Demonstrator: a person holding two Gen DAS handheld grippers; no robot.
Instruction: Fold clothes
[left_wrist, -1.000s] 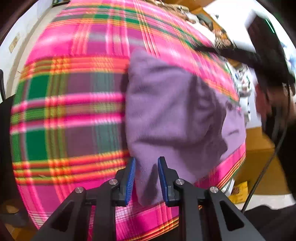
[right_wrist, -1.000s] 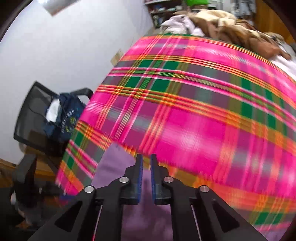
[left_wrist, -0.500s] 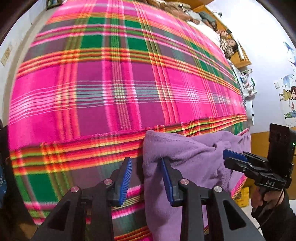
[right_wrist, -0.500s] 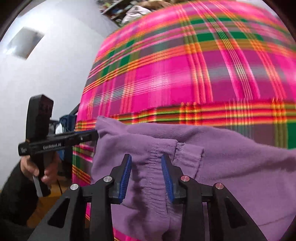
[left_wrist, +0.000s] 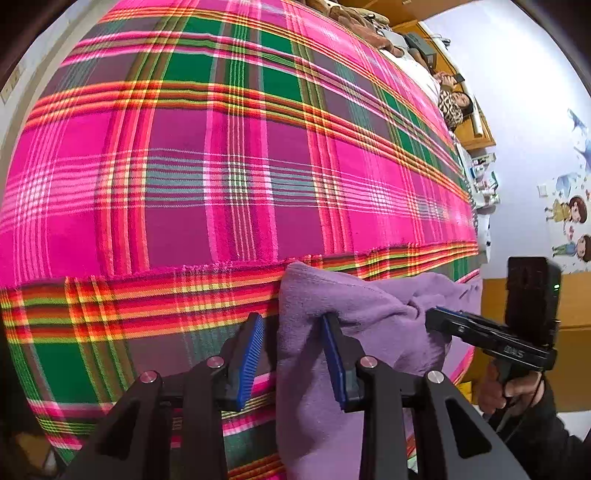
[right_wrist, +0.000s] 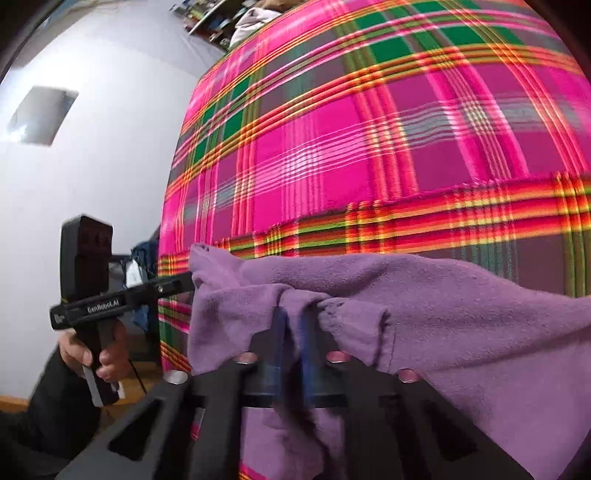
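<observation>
A purple fleece garment (left_wrist: 351, 302) (right_wrist: 461, 314) lies bunched along the near edge of a bed covered with a pink plaid blanket (left_wrist: 221, 166) (right_wrist: 369, 147). My left gripper (left_wrist: 292, 319) straddles the garment's left corner. Its jaws are closing: the right pad (left_wrist: 332, 354) touches the cloth, while the left pad (left_wrist: 251, 354) stands clear of it. My right gripper (right_wrist: 292, 314) is shut on a pinched fold of the purple cloth. Each view also shows the other gripper: the right gripper (left_wrist: 430, 319) and the left gripper (right_wrist: 190, 282) both have their tips at the garment.
A person (left_wrist: 452, 103) lies at the bed's far right end beside wooden furniture. A chair with a blue bag (right_wrist: 142, 258) stands left of the bed by the white wall. A pile of clothes (right_wrist: 255, 18) sits at the far end.
My right jaws, open around the gathered purple fabric half a second ago, have shut on it. The garment has come down to the bed's near edge. The left gripper has shifted only slightly.
</observation>
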